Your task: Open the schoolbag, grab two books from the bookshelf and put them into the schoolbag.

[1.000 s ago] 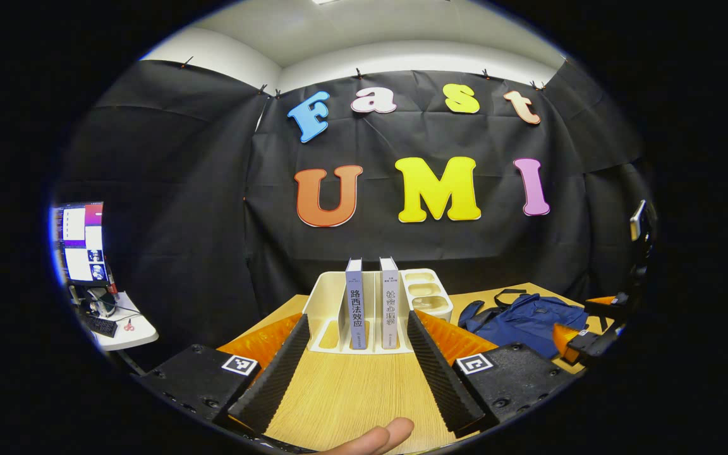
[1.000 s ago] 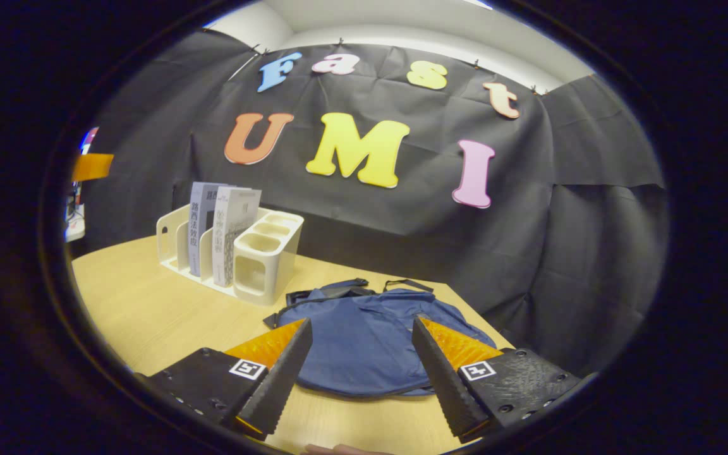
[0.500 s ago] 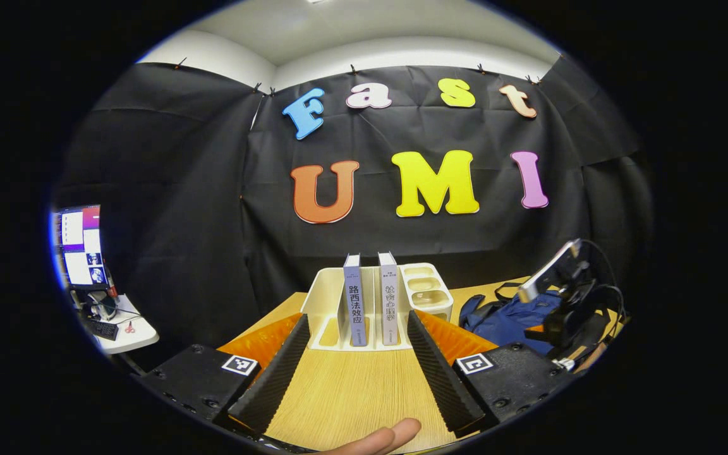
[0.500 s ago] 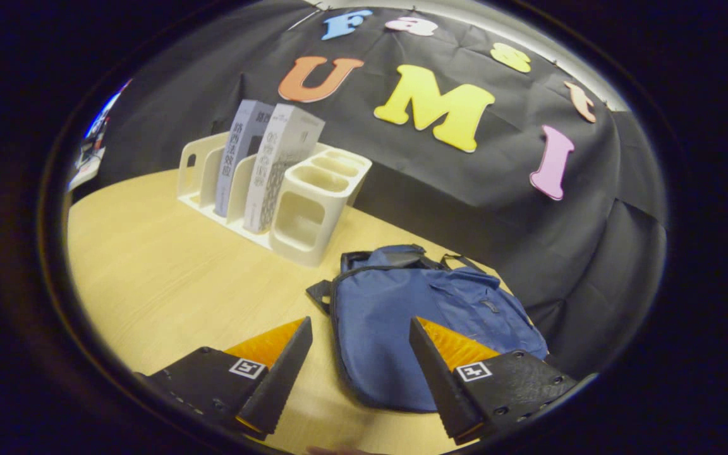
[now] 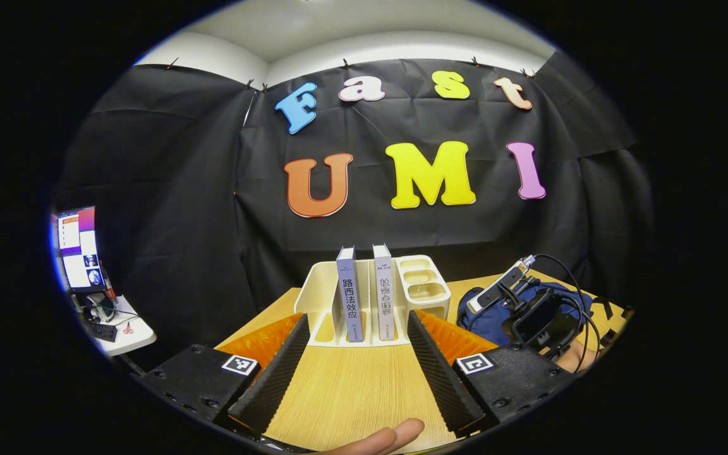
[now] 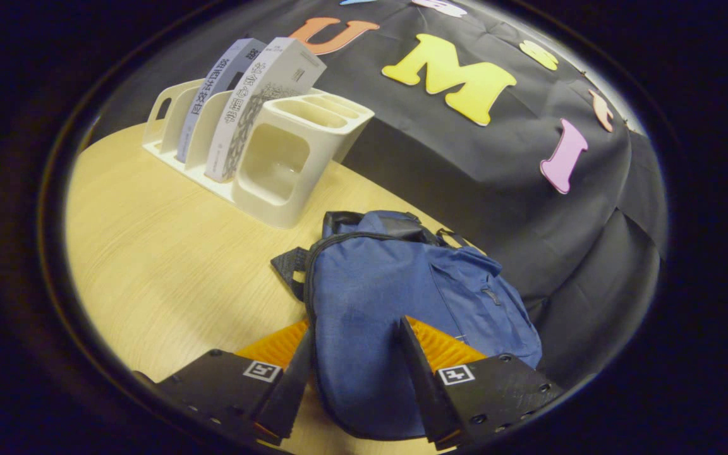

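On the table (image 6: 149, 253): blue schoolbag (image 6: 395, 291), zipped, laid flat beside bookshelf (image 6: 275, 170); two books (image 5: 366, 297) stood upright in it. Right tongs (image 6: 354, 373) held wide over schoolbag; left tongs (image 5: 354, 363) wide, pointed at bookshelf.

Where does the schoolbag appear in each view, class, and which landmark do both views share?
Left gripper view: schoolbag at right, behind the right tool.
Right gripper view: schoolbag lower centre, between that tool's fingers.
Shared landmark: the bookshelf holding two books.

The wooden table (image 6: 149, 253) carries a cream bookshelf (image 6: 275, 170) and, just beside it, a blue schoolbag (image 6: 389, 297).
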Demonstrator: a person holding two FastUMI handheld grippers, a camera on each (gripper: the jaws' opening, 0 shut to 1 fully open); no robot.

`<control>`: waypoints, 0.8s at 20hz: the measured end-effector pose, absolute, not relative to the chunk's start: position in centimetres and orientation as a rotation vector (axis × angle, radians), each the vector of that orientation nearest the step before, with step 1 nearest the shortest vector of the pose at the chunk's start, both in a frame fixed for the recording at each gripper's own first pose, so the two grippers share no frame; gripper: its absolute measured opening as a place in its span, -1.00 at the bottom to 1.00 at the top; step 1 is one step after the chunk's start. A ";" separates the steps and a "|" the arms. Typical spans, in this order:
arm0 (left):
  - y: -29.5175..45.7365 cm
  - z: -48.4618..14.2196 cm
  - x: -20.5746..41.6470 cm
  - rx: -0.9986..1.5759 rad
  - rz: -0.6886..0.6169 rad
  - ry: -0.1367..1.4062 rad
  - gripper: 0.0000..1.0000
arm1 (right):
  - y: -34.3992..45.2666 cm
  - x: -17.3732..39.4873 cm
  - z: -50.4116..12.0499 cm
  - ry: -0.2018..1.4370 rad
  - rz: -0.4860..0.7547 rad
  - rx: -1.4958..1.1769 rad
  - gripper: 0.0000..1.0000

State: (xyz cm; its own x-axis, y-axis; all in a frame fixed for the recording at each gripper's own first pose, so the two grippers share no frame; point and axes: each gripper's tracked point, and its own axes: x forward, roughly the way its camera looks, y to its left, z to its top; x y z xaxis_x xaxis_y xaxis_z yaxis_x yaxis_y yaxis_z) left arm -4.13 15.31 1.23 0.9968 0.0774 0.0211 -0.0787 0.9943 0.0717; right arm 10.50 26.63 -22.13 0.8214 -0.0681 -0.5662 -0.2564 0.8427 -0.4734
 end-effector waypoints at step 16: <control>15.7 0.9 -4.0 0.058 0.088 -0.004 0.96 | 24.0 12.1 -13.9 0.503 0.102 -0.503 -0.89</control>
